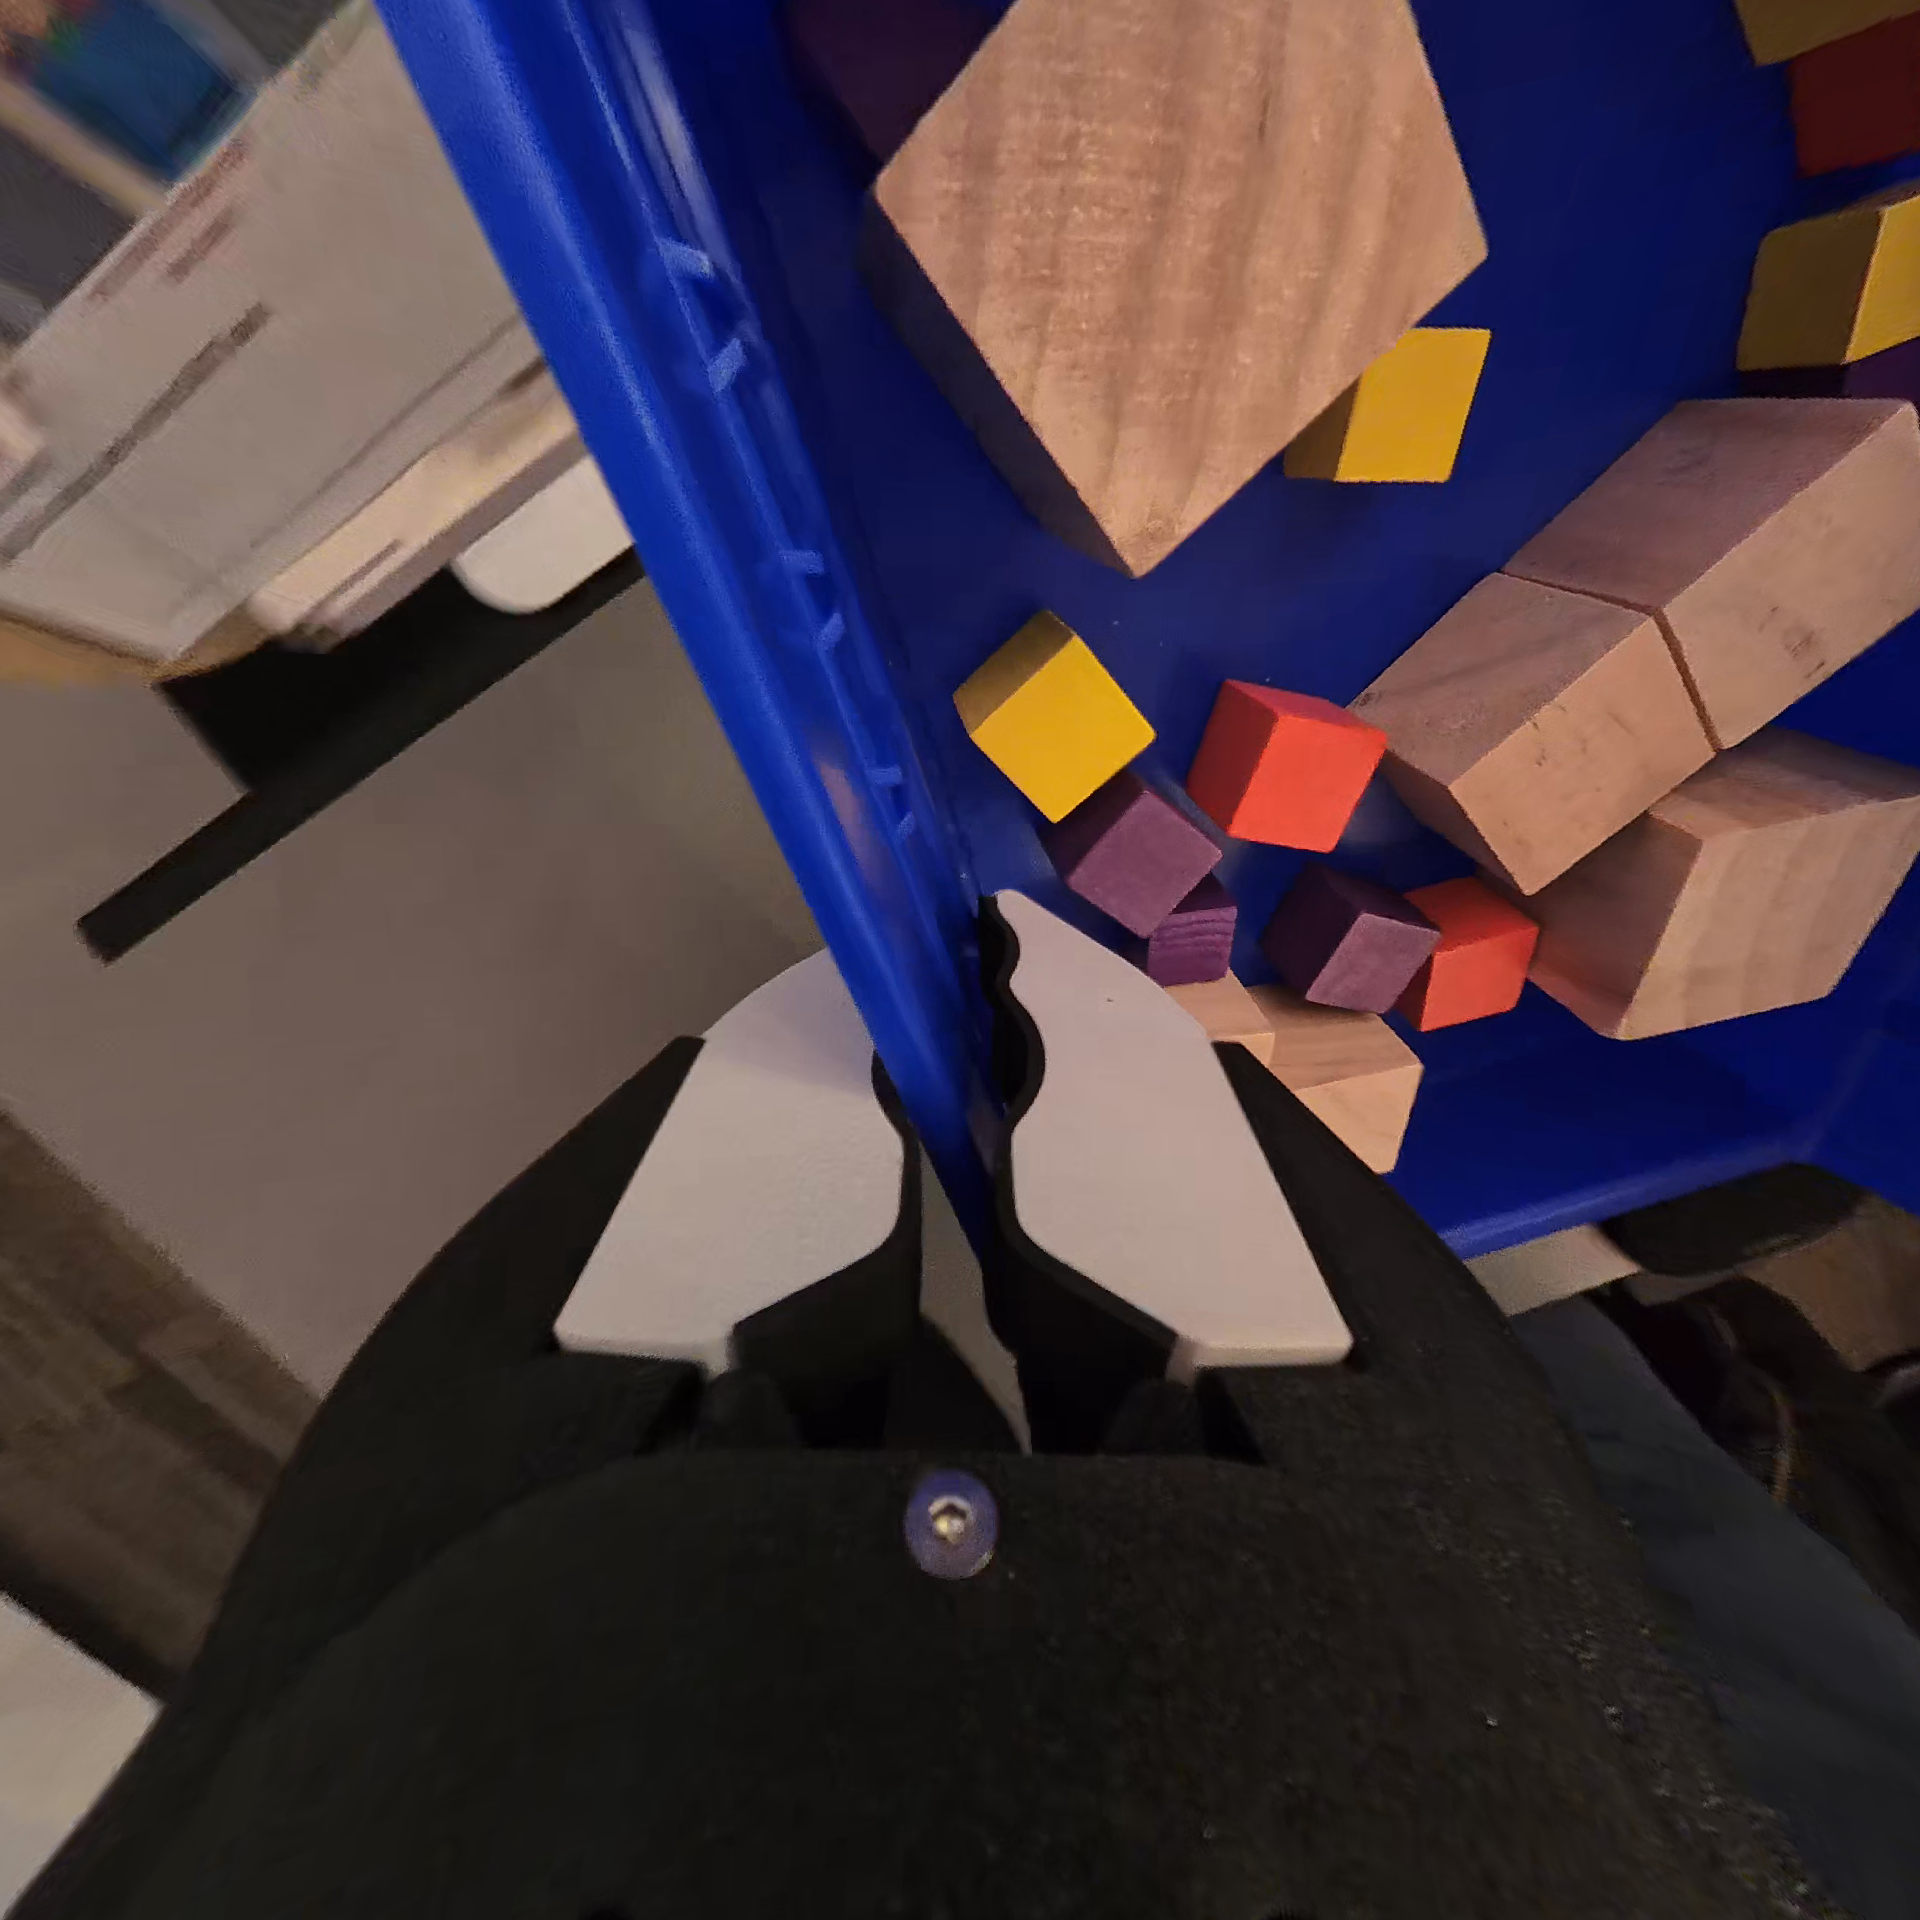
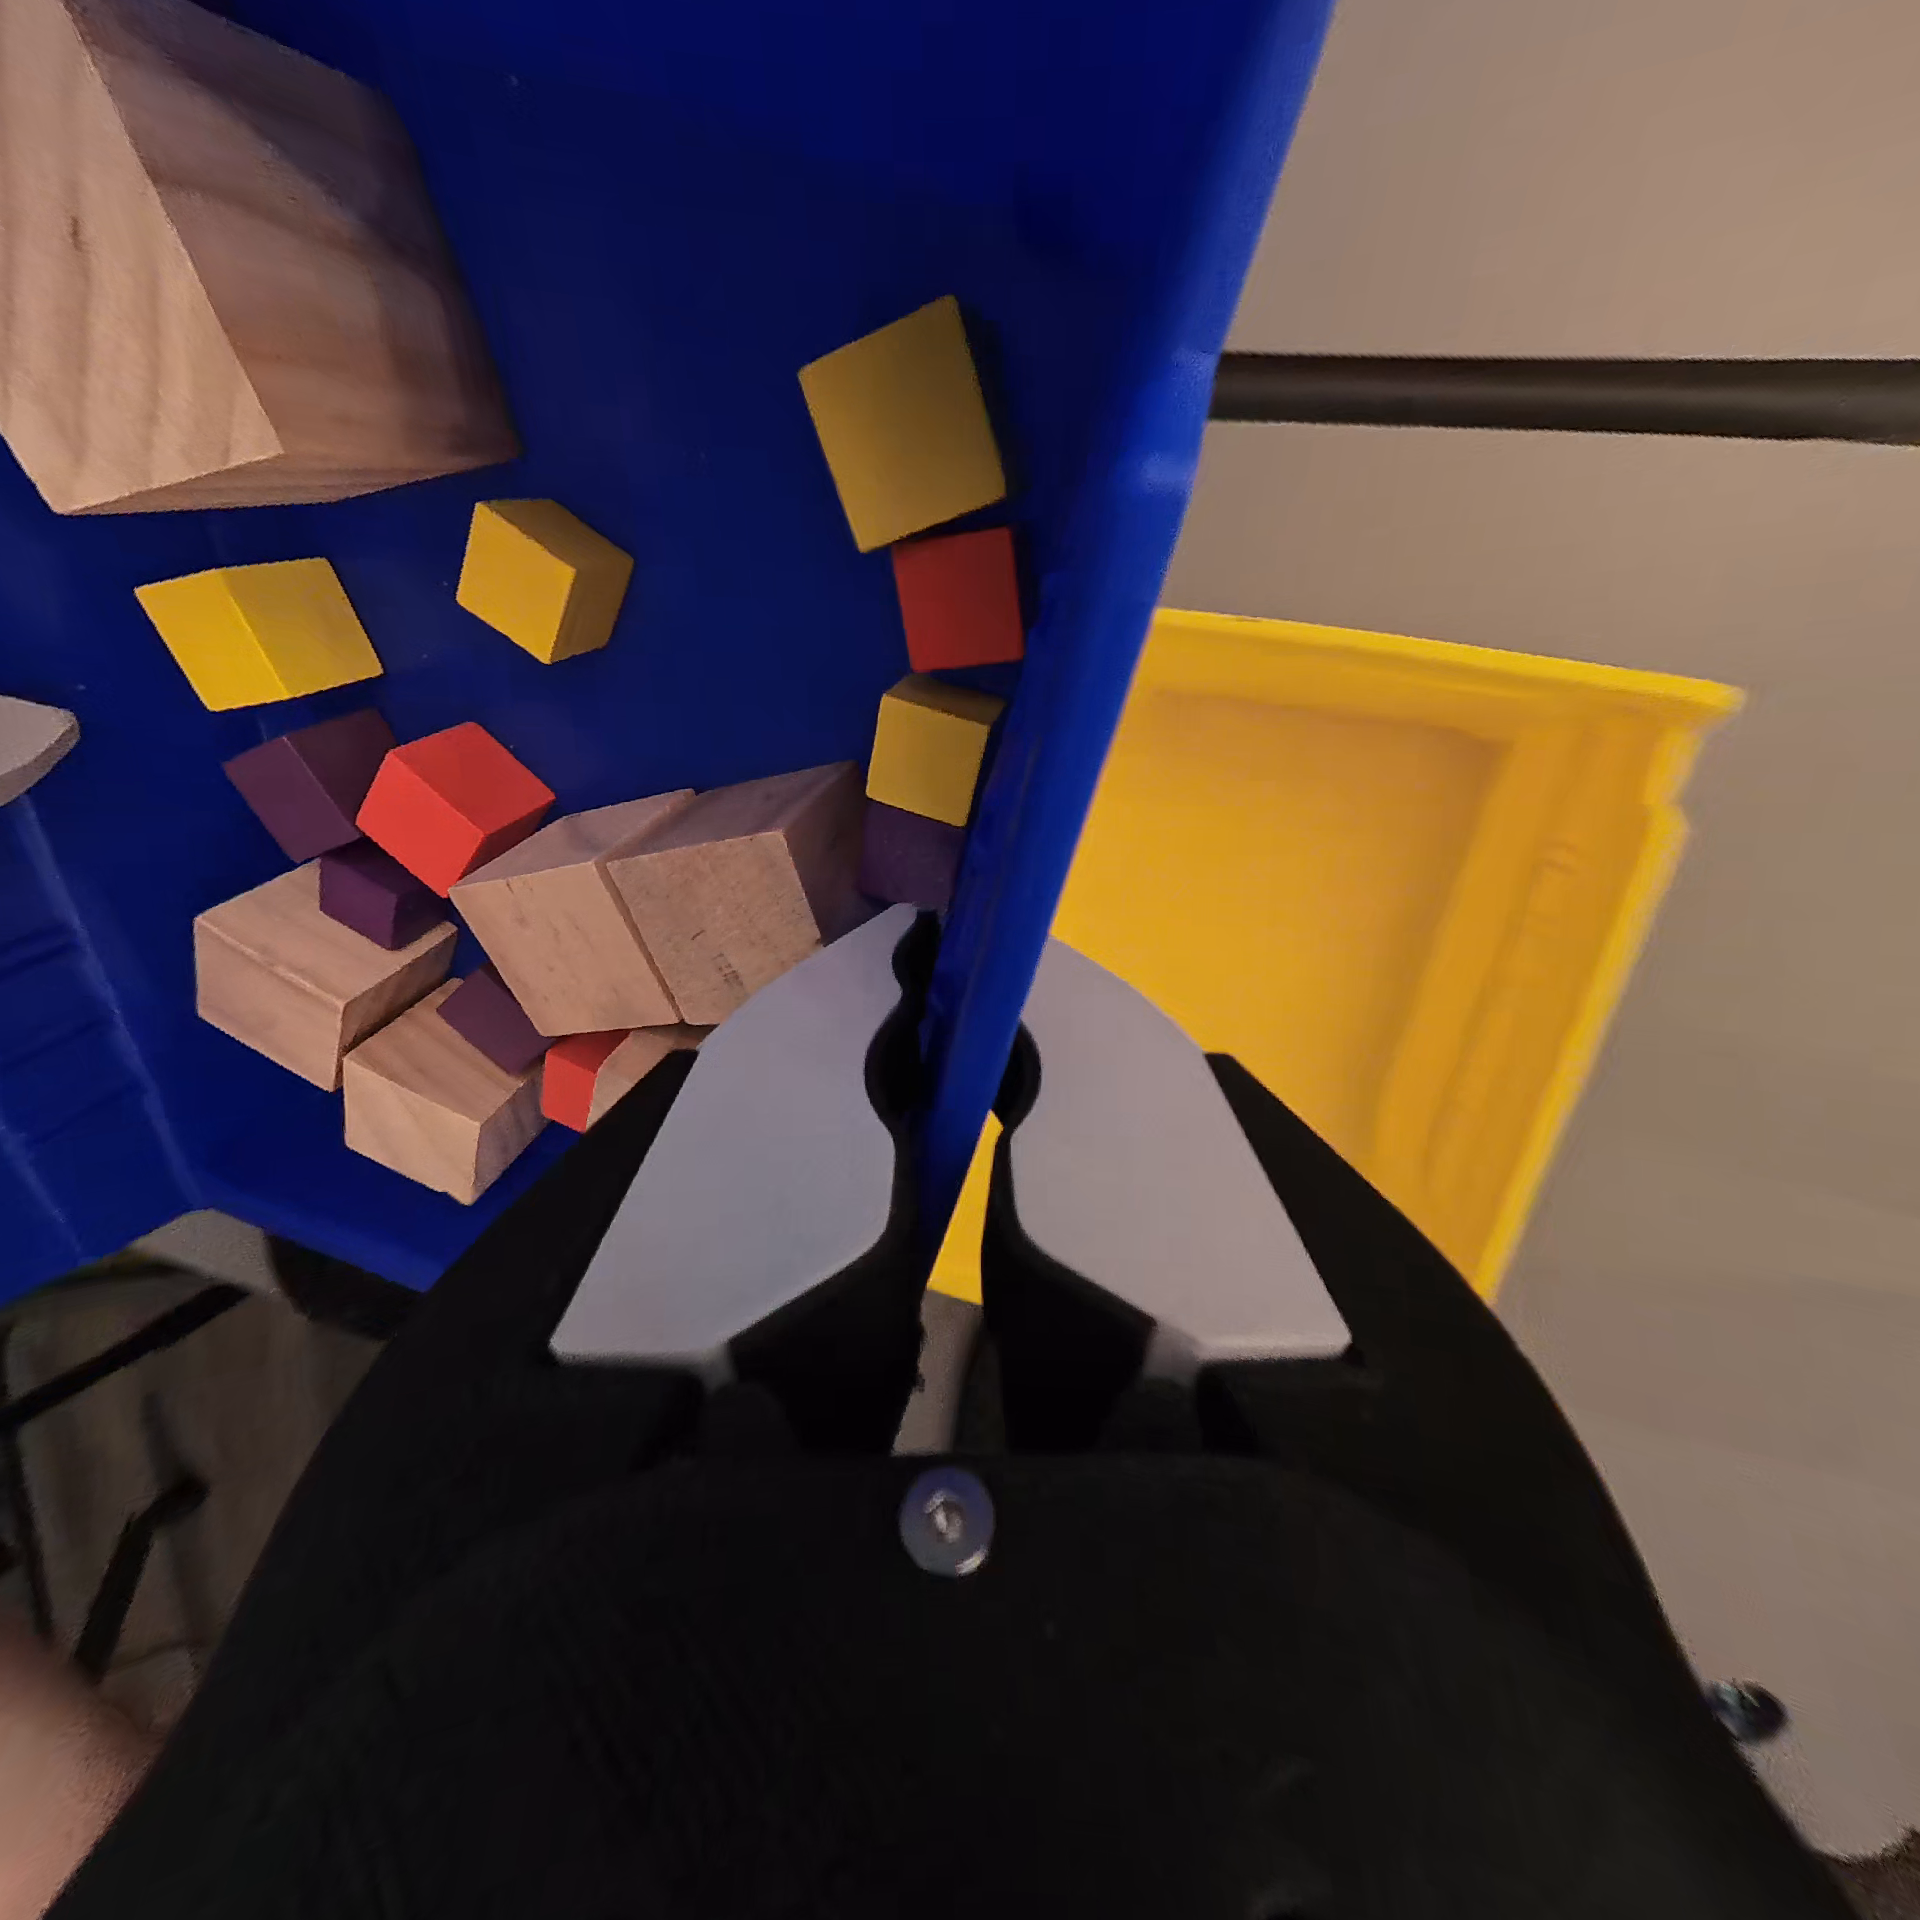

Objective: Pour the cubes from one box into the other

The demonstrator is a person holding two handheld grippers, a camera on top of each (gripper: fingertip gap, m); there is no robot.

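My left gripper (image 1: 951,997) is shut on the left wall of a blue box (image 1: 727,520). My right gripper (image 2: 961,997) is shut on its right wall (image 2: 1122,436). The box is lifted off the table and tilted. Inside it lie several cubes: big plain wooden ones (image 1: 1174,260), small yellow (image 1: 1055,712), red (image 1: 1288,764) and purple (image 1: 1138,852) ones, gathered toward the lower end. The same cubes show in the right wrist view (image 2: 644,925). An empty yellow box (image 2: 1382,914) stands on the table to the right of the blue box.
The table top (image 1: 416,935) is grey-beige. White cartons (image 1: 239,343) stand at the far left. A black bar (image 2: 1558,400) runs behind the yellow box. A person's hand (image 2: 52,1766) shows at the lower left.
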